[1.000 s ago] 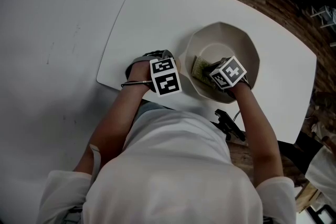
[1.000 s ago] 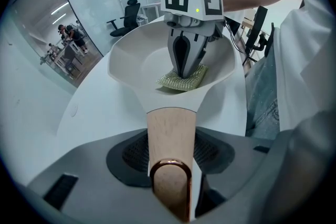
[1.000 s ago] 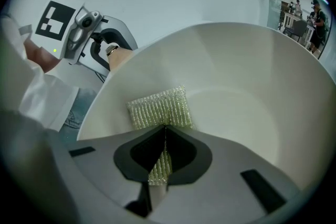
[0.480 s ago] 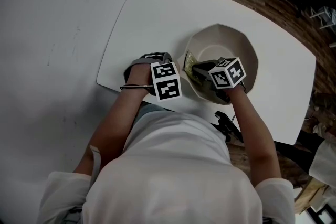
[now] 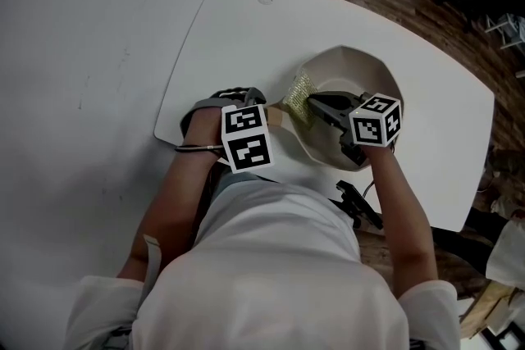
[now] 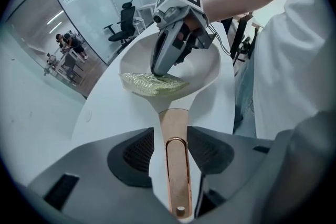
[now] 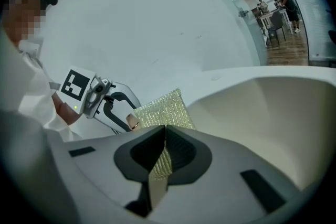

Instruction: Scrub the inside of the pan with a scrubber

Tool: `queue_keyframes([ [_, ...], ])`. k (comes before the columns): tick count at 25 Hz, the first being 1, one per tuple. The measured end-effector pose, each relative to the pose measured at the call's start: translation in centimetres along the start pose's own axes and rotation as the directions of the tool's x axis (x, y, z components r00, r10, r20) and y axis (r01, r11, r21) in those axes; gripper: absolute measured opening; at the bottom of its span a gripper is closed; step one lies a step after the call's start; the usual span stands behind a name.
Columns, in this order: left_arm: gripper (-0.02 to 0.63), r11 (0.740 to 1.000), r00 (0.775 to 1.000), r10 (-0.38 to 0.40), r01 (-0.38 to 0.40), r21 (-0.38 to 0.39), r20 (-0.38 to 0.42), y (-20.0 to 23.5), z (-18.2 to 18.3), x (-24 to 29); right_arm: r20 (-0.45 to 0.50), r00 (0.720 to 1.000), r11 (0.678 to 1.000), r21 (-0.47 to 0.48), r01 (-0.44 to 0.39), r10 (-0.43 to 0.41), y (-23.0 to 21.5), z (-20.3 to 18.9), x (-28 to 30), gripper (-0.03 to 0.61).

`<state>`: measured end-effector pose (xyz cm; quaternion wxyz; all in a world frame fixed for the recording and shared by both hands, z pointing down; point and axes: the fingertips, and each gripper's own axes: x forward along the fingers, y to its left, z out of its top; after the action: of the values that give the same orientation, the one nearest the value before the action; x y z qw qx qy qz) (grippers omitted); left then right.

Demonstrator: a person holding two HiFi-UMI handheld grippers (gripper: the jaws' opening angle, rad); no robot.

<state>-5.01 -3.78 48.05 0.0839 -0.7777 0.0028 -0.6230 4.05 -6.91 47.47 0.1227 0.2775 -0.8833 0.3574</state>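
Gripping the handle point(image 6: 176, 128) of the pan point(image 6: 202, 80), the left gripper point(image 6: 176, 153) had its jaws closed on the copper-coloured bar, one pad on either side. These jaws had just closed a little further, with the handle between them. The handle ran straight out ahead of the jaws to the cream bowl of the pan, which lay over the white tabletop point(image 5: 246, 20). Whether the bowl rested on the tabletop could not be told.

The right gripper point(image 7: 164, 150) had its jaws shut on the scrubber point(image 7: 160, 110), a yellow-green mesh pad pinched by one edge between the two pads. The free part of the scrubber stood out beyond the jaw tips.

Seen from the left jaws, the scrubber lay across the near part of the bowl, just ahead of where the handle joined it. The right gripper's jaws came down onto it from above. Seen from the right jaws, the pan wall rose to the right, and the left gripper stood beyond the scrubber to the left.
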Motion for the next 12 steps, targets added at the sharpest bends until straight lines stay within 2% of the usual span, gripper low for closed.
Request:
queue_keyframes([
  [5,0.116,0.997,0.994,0.051,-0.045,-0.063,0.101,1.5,0.9,-2.5,0.097,0.994,0.998,-0.041,0.051,-0.047,0.2,2.6,-2.5,0.025],
  [8,0.063,0.988,0.976,0.107,-0.083,-0.128,0.191,2.9,1.5,-3.8,0.153,0.984,0.989,-0.096,0.11,-0.095,0.6,3.9,-4.0,0.025],
  [12,0.026,0.977,0.956,0.133,-0.081,-0.198,0.263,3.7,2.0,-4.9,0.234,0.96,0.97,-0.148,0.192,-0.155,1.1,5.7,-6.3,0.025],
])
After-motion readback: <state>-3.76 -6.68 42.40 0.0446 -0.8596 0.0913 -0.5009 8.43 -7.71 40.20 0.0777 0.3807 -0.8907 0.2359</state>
